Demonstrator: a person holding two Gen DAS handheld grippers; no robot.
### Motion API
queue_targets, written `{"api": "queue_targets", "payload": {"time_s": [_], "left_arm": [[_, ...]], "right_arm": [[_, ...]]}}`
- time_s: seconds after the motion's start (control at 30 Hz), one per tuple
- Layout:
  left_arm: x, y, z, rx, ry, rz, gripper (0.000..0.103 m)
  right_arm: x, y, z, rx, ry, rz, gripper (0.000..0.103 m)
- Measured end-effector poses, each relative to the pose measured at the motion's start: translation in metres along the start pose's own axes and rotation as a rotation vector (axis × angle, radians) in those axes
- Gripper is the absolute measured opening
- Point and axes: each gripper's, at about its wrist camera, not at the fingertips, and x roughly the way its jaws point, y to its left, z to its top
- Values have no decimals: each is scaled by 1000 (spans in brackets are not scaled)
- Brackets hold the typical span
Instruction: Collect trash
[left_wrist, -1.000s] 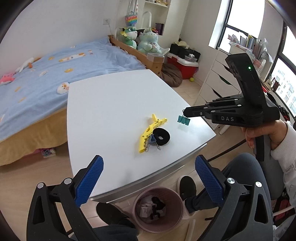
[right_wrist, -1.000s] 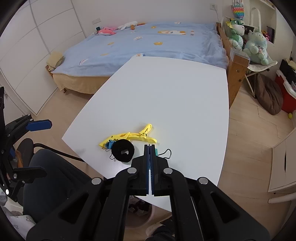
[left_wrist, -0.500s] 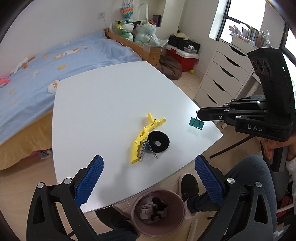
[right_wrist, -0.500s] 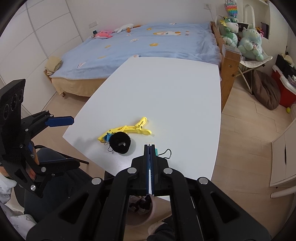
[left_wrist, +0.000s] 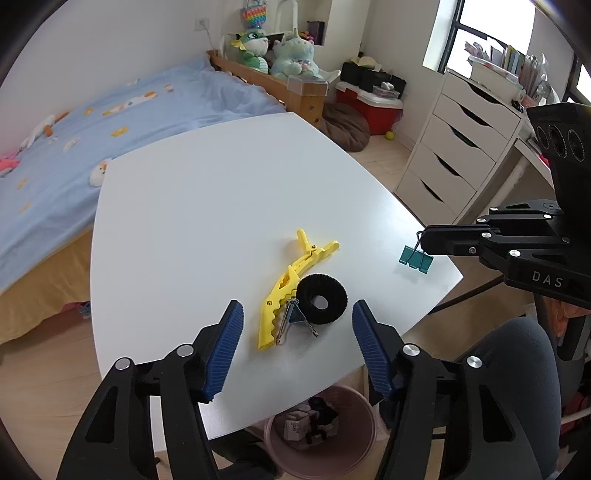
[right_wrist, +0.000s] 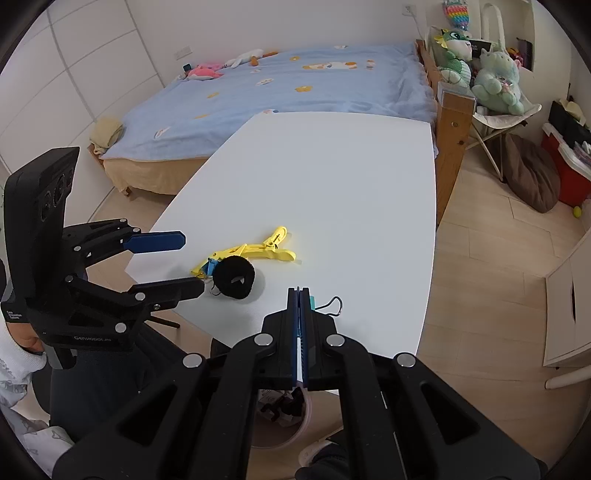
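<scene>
On the white table (left_wrist: 221, 206) lie a yellow clip (left_wrist: 291, 284), a black hair tie (left_wrist: 322, 299) and a small blue binder clip (left_wrist: 293, 315), close together. They also show in the right wrist view, the yellow clip (right_wrist: 258, 252) behind the hair tie (right_wrist: 235, 277). My left gripper (left_wrist: 295, 347) is open, just in front of them near the table's front edge. My right gripper (right_wrist: 300, 295) is shut on a teal binder clip (left_wrist: 415, 258) by its wire handle, holding it above the table's right corner. A pink bin (left_wrist: 321, 424) with trash stands under the front edge.
A bed with a blue cover (left_wrist: 110, 122) lies behind the table. White drawers (left_wrist: 454, 147) stand at the right, with a red box (left_wrist: 369, 107) and a brown cushion (left_wrist: 347, 125) on the floor. The person's knee (left_wrist: 517, 369) is beside the bin.
My left gripper has moved forward to the pile of items. My right gripper still holds the teal binder clip and has drifted slightly towards the table's right corner.
</scene>
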Motion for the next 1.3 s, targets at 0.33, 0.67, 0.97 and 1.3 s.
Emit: {"api": "queue_targets", "payload": {"time_s": [0.33,0.67,0.97,1.3], "left_arm": [[7,3,0,-10,27,6,24],[11,4,4,-12,36,-8,10],[7,6,6,-18,18,-28,0],[0,-1,6,27,1,-26,0]], "right_arm": [[4,-2,0,3,2,7,1],[4,-2,0,1,5,8,1],[5,1,-1,-4,2,8,1],[4,3,-1,-6,0,11,1]]}}
